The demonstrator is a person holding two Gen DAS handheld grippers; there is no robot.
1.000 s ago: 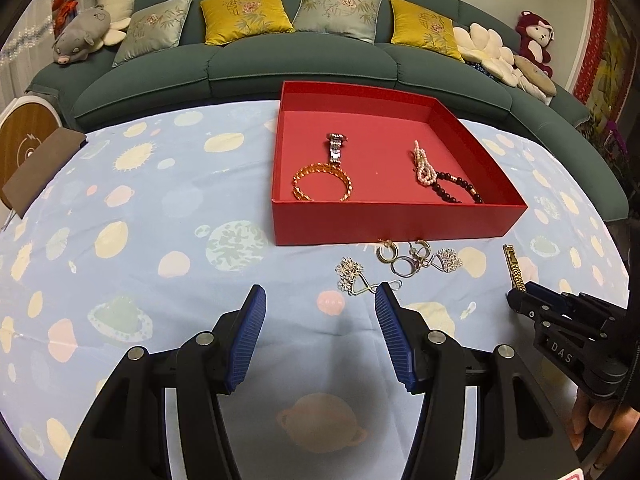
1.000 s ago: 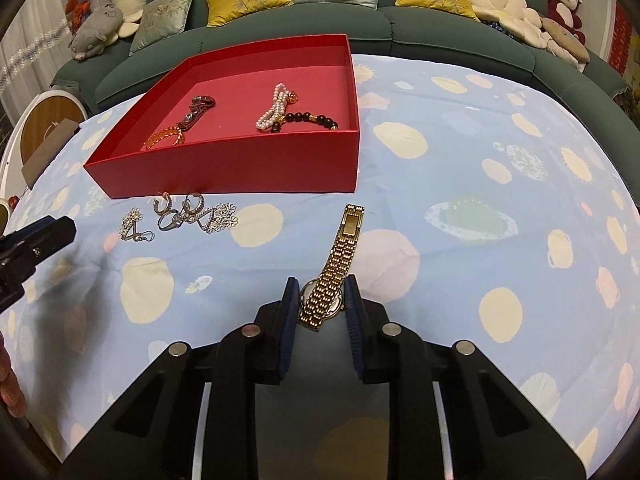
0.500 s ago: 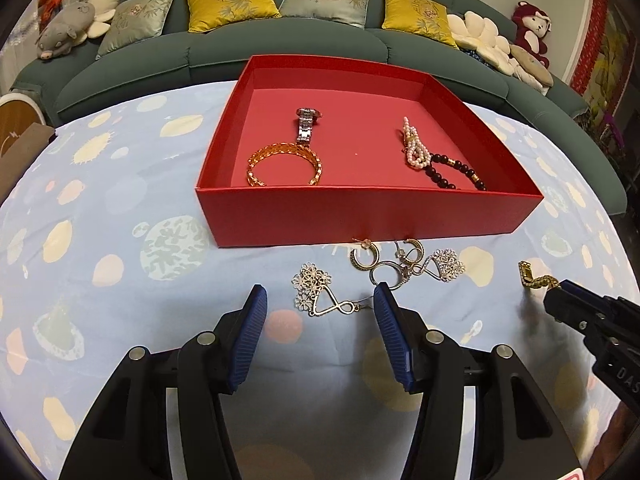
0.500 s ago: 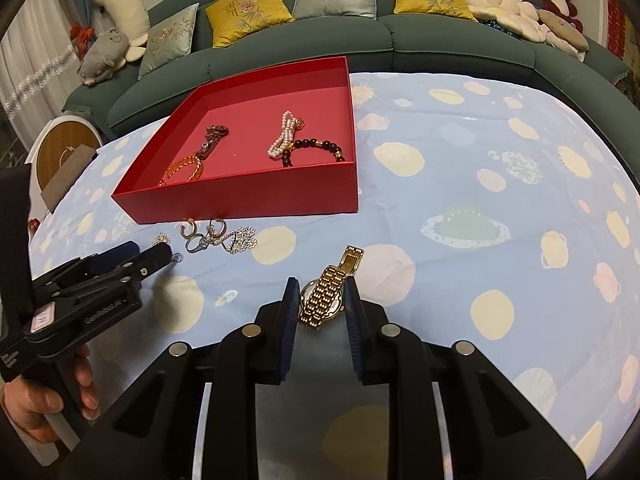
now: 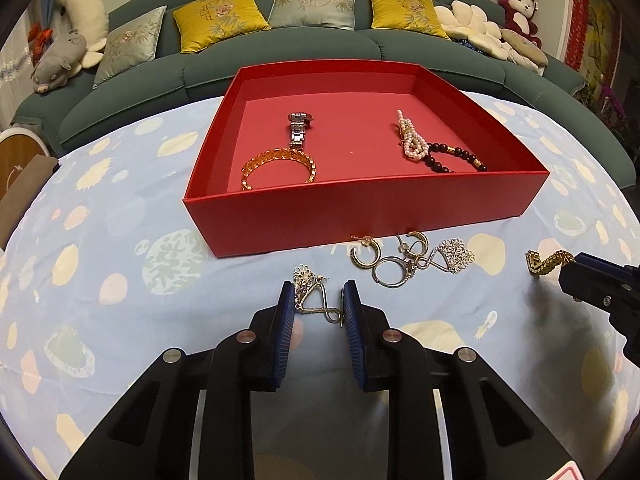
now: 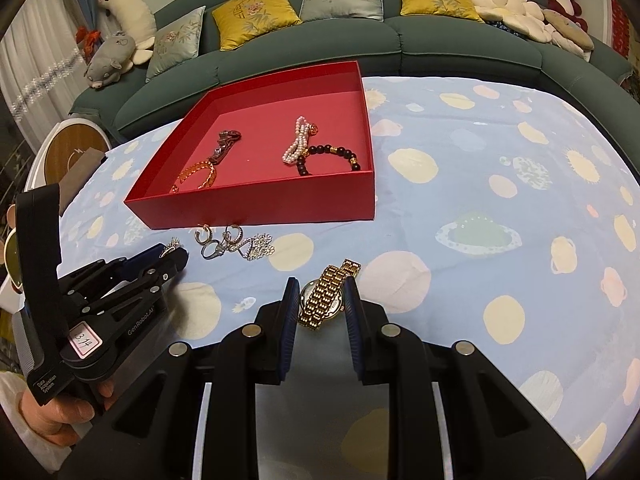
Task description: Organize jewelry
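A red tray (image 5: pixel 360 208) (image 6: pixel 256 208) on the tablecloth holds a silver watch (image 5: pixel 299 128), a gold bangle (image 5: pixel 280 162), a pearl strand (image 5: pixel 412 140) and a dark bead bracelet (image 5: pixel 448 158). In front of it lie loose earrings and rings (image 5: pixel 412 258) (image 6: pixel 234 242). My left gripper (image 5: pixel 318 300) (image 6: pixel 172 258) has closed around a flower drop earring (image 5: pixel 310 294) on the cloth. My right gripper (image 6: pixel 322 300) (image 5: pixel 568 270) is shut on a gold watch (image 6: pixel 328 298) (image 5: pixel 546 262), held just above the cloth.
A green sofa (image 5: pixel 320 60) with cushions and soft toys curves behind the table. A round wooden stool (image 6: pixel 74 154) and a brown board (image 5: pixel 24 192) stand at the left. The patterned tablecloth (image 6: pixel 500 200) stretches to the right.
My left gripper moved forward over the flower earring and its jaws closed around it. My right gripper lifted the gold watch, whose band now folds up between the pads.
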